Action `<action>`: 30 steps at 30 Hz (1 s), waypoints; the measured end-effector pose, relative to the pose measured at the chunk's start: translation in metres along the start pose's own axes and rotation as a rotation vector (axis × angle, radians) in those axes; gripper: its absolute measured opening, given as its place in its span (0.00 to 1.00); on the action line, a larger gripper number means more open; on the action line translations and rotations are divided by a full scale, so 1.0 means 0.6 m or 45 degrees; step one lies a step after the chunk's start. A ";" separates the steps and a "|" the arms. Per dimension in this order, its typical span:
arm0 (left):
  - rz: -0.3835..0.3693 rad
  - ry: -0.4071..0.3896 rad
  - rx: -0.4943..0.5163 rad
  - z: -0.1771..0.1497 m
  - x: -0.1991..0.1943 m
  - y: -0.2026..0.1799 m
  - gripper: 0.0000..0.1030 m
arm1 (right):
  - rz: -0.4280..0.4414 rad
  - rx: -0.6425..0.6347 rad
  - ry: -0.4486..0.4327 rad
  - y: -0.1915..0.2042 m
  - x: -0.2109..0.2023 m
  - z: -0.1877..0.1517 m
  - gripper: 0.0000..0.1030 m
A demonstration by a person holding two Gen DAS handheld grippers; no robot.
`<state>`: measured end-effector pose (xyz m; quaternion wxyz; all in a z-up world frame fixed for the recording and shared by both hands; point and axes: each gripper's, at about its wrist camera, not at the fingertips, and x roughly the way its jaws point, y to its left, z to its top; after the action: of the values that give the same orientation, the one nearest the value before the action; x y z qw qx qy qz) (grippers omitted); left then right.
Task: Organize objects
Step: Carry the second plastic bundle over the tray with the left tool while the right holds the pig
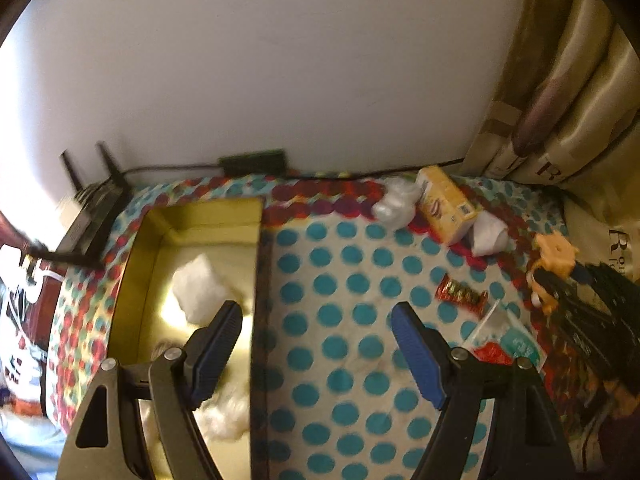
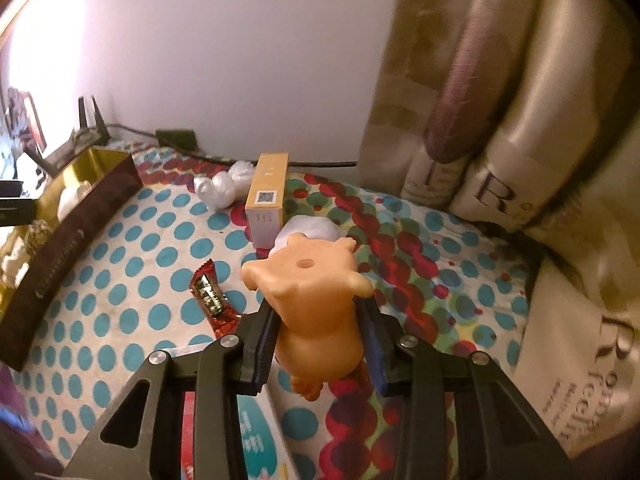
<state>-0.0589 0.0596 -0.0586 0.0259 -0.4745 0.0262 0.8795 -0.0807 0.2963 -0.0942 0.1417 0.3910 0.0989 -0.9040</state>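
Note:
My right gripper is shut on an orange rubber toy animal and holds it above the dotted cloth; the toy also shows in the left wrist view. My left gripper is open and empty, straddling the right wall of a gold-lined box. Inside the box lie a white crumpled wad and pale fluffy pieces. A yellow carton, a red candy wrapper and white plastic wads lie on the cloth.
The dotted cloth covers the surface. A router and a dark adapter with cables sit by the back wall. Beige bags stand at the right. A red-and-teal packet lies near the front.

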 end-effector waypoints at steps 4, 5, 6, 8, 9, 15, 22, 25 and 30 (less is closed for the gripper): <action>-0.075 -0.006 0.081 0.037 0.030 -0.024 0.77 | 0.006 0.061 -0.028 -0.006 -0.028 -0.006 0.34; -0.095 -0.002 0.103 0.047 0.042 -0.031 0.77 | 0.009 0.072 -0.032 -0.007 -0.034 -0.006 0.34; -0.102 0.010 0.115 0.056 0.053 -0.037 0.77 | 0.011 0.085 -0.038 -0.009 -0.040 -0.007 0.34; -0.129 0.033 0.129 0.073 0.078 -0.046 0.77 | 0.010 0.108 -0.055 -0.012 -0.052 -0.009 0.34; -0.135 0.044 0.130 0.080 0.089 -0.048 0.77 | 0.010 0.117 -0.060 -0.013 -0.056 -0.010 0.34; -0.169 0.110 0.160 0.119 0.157 -0.071 0.77 | 0.011 0.182 -0.084 -0.028 -0.085 -0.017 0.35; -0.190 0.174 0.229 0.144 0.217 -0.099 0.77 | 0.030 0.223 -0.094 -0.039 -0.101 -0.025 0.35; -0.182 0.196 0.262 0.151 0.239 -0.109 0.77 | 0.036 0.227 -0.087 -0.039 -0.102 -0.028 0.35; -0.164 0.236 0.266 0.155 0.271 -0.112 0.77 | 0.050 0.244 -0.074 -0.040 -0.102 -0.031 0.35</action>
<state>-0.2208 0.1367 -0.1452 0.1289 -0.5490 0.0894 0.8209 -0.0363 0.3352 -0.0602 0.1243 0.3782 0.0002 -0.9174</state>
